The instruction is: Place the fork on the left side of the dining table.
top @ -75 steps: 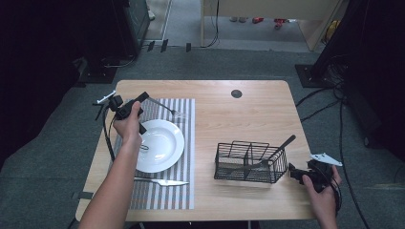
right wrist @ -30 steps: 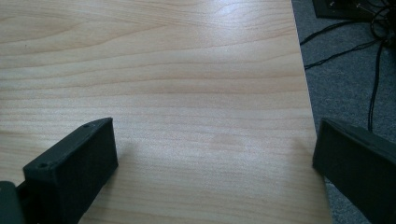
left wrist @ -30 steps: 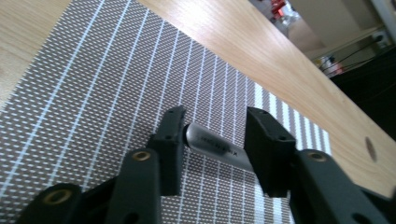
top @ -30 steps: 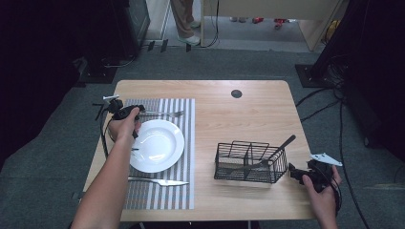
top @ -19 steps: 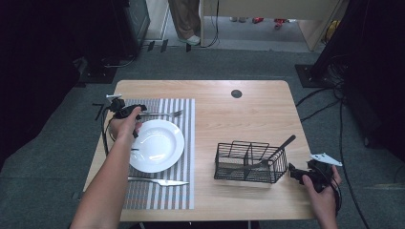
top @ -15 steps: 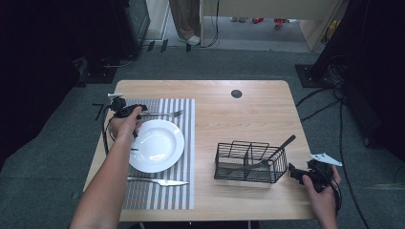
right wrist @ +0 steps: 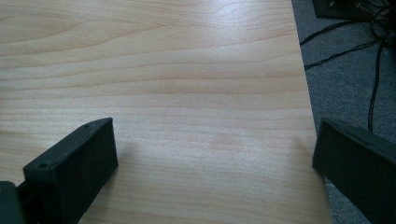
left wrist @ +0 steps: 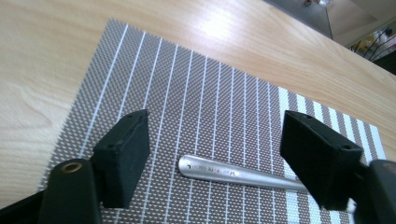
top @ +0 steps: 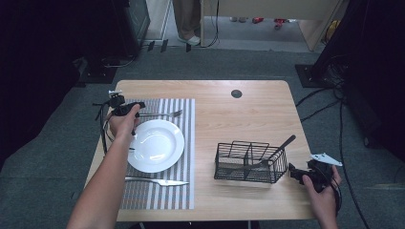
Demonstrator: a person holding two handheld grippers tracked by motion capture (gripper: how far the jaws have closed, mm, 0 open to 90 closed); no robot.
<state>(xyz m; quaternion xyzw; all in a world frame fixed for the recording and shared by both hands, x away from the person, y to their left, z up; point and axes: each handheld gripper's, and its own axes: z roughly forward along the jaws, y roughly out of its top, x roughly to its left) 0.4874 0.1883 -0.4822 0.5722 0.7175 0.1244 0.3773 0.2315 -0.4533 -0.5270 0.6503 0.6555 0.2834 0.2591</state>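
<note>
A silver fork [top: 161, 114] lies flat on the striped placemat [top: 186, 157], just beyond the white plate [top: 155, 145]. My left gripper [top: 135, 109] sits low at the fork's handle end. In the left gripper view my left gripper [left wrist: 217, 135] is open, and the fork handle [left wrist: 224, 172] lies on the mat between the jaws, touching neither. A knife [top: 157, 181] rests on the mat in front of the plate. My right gripper [top: 293, 172] stands open at the table's right front, over bare wood [right wrist: 187, 93], with nothing between its fingers.
A black wire basket [top: 239, 164] stands right of the mat and holds a dark-handled utensil [top: 282, 145] that leans to the right. A round cable hole [top: 236, 93] is near the far edge. The table's right edge [right wrist: 303, 93] lies close to my right gripper.
The fork, held tilted above the mat 2.5 s ago, now lies flat on it. My left gripper has come down and shifted a little left. The right hand has not moved.
</note>
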